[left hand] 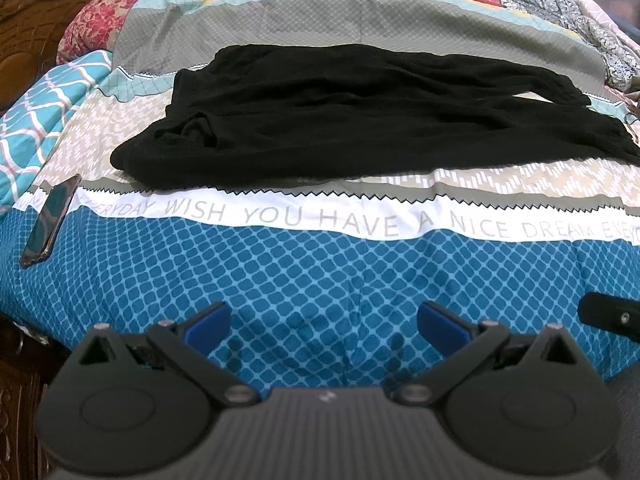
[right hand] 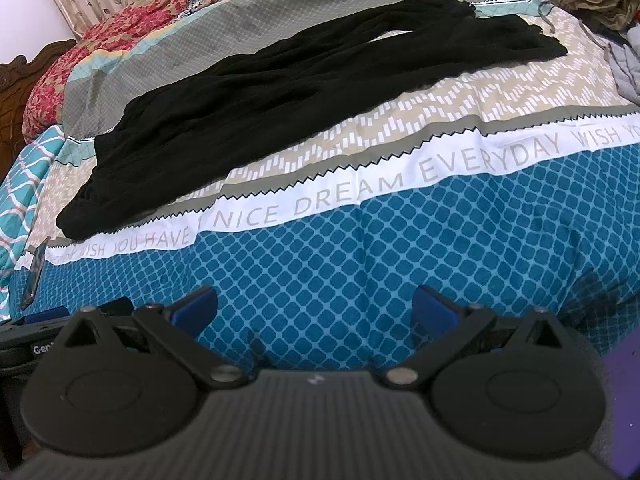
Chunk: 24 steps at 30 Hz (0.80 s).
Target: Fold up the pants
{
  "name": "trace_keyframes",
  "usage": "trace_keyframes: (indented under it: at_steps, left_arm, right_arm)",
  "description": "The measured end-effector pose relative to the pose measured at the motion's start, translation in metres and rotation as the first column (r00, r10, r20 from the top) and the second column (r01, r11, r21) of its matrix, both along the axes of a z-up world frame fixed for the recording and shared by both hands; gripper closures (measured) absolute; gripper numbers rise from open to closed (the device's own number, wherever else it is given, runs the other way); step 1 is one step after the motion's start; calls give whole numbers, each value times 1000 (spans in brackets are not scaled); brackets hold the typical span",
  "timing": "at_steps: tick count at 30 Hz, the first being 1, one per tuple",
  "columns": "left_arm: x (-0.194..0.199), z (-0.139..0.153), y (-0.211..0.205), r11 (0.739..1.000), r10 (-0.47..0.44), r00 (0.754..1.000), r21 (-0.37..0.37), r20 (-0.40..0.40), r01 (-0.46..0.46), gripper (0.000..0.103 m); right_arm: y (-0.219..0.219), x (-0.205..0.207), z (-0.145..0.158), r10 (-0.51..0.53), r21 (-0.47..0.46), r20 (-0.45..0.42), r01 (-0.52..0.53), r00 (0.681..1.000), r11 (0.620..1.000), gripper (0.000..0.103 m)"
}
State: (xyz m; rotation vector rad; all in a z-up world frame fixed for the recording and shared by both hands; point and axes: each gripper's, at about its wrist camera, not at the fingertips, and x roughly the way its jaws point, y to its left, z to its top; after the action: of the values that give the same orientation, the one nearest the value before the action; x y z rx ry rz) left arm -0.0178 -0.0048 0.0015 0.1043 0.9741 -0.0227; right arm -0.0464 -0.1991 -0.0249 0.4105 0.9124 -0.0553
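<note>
The bed [left hand: 320, 264] carries the black pants [left hand: 340, 120] well ahead of both tongs, long axis running crosswise — waistband off to the left, leg ends far to the right. The left tongs [left hand: 324, 322] and right tongs [right hand: 314, 306] are both spread wide and hold nothing — the left looks nearer the waistband. A phone [left hand: 50, 220] lies left of the left tongs.

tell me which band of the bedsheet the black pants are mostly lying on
The black pants lie mostly on the beige band with white dashes, beyond the white lettered strip and the blue diamond band, which lies nearest both open grippers.
</note>
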Motion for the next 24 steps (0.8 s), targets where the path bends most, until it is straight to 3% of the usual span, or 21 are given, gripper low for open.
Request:
trace_keyframes:
  at_steps: [24]
  left_arm:
    - [-2,2,-2,999,-37,999,-16,-15,36,0]
  right_arm:
    - [2,-2,6,36,31,59,-38,998,999,0]
